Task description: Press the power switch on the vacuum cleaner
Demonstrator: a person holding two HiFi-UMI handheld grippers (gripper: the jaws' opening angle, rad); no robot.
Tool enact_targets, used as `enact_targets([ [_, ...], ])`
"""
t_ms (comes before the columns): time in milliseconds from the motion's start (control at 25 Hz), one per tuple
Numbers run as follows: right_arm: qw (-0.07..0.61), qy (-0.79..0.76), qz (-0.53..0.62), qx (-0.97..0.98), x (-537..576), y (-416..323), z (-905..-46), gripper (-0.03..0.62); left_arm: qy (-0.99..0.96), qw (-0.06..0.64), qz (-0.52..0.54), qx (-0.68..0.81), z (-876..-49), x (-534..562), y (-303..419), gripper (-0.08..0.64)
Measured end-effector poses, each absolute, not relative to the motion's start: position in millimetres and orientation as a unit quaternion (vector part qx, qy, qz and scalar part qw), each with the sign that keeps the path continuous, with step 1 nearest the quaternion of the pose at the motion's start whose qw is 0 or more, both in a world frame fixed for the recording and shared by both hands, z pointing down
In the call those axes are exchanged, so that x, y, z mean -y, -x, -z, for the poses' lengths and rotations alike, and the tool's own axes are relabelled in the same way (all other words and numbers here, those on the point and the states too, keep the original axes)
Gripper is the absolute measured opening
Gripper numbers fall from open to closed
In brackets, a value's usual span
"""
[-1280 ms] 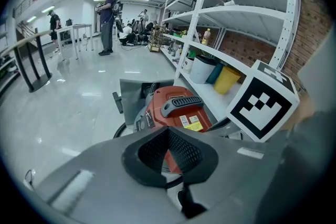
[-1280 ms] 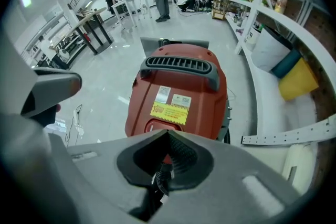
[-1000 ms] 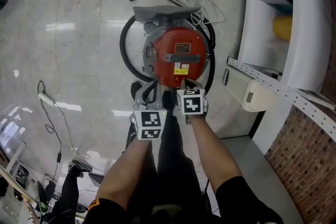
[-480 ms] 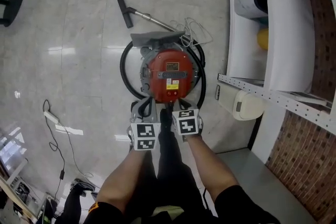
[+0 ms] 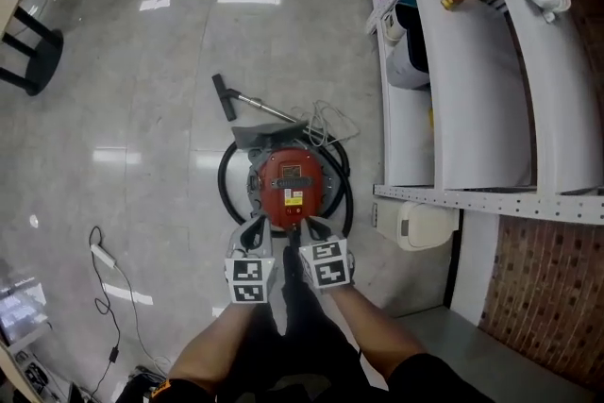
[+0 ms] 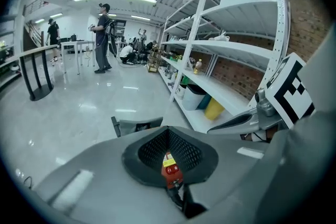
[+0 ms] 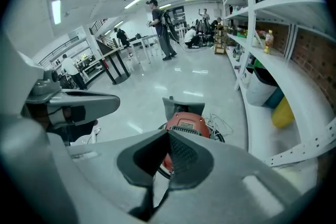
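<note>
red round vacuum cleaner (image 5: 288,187) stands on the glossy floor (image 5: 142,109) just ahead of the left gripper (image 5: 253,239) and right gripper (image 5: 307,229), both with jaws pressed together, apparently not touching it.

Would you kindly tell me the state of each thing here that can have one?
vacuum cleaner: upright on the floor; on or off cannot be told.
hose: looped round the vacuum cleaner.
wand: lying flat on the floor.
cord: loose tangle beside the vacuum cleaner.
left tool: shut, empty, above the vacuum cleaner.
right tool: shut, empty, above the vacuum cleaner.
</note>
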State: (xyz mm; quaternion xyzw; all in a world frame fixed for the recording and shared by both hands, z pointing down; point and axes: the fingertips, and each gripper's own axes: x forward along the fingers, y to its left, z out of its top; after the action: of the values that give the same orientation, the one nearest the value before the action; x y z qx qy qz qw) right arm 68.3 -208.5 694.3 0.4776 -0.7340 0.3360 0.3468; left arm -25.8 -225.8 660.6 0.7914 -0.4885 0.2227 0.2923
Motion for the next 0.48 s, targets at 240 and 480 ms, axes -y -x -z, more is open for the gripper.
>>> enact_targets([
  [240, 0.306, -0.46, -0.297, 0.779, 199, -62, -616, -0.008, -0.799, 0.269, -0.208, 0.496, -603, 208, 30, 0.015],
  [480, 0.26, -0.439, -0.251, 0.823, 197, -50, -553, -0.008, -0.785, 0.262, -0.175, 0.533, -552, 195, 34, 0.015],
])
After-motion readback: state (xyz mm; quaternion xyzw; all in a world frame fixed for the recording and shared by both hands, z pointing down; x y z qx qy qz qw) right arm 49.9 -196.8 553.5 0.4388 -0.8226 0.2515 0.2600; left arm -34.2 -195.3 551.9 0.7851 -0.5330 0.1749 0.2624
